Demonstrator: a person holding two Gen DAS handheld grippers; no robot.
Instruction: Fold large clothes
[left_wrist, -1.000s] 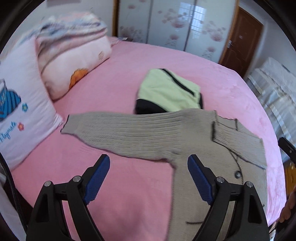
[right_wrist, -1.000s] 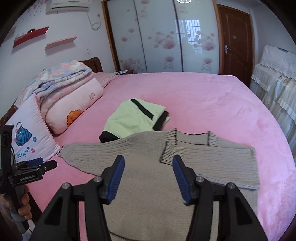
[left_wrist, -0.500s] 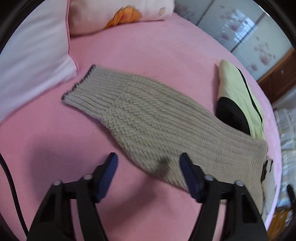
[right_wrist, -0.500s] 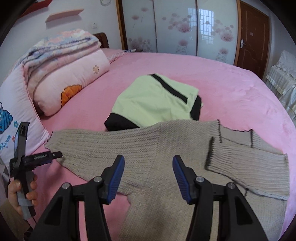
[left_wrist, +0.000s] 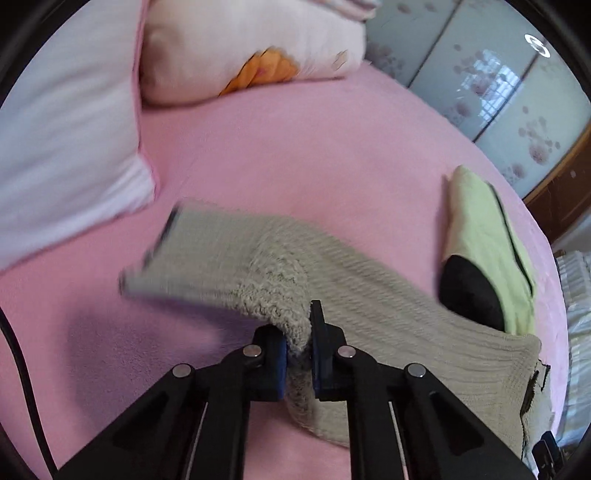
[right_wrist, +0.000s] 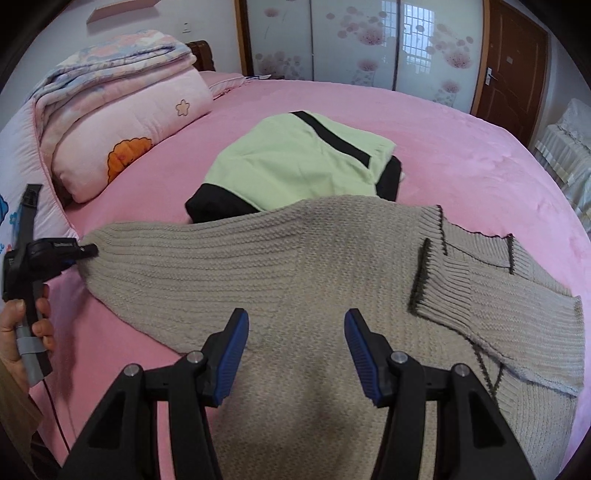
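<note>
Cardigan (right_wrist: 295, 266) lay half done: right sleeve (right_wrist: 498, 295) already folded in, left sleeve (left_wrist: 258, 266) pinched by left gripper (left_wrist: 298, 350), seemingly mid-lift; right gripper (right_wrist: 295, 354) hovered spread

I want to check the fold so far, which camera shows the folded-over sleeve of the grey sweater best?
The right wrist view: the folded-over sleeve lies across the grey sweater, its dark-edged cuff sharp and unobstructed. The left wrist view shows none of that sleeve; it shows the other sleeve, pinched in the left tool and partly blurred.
</note>
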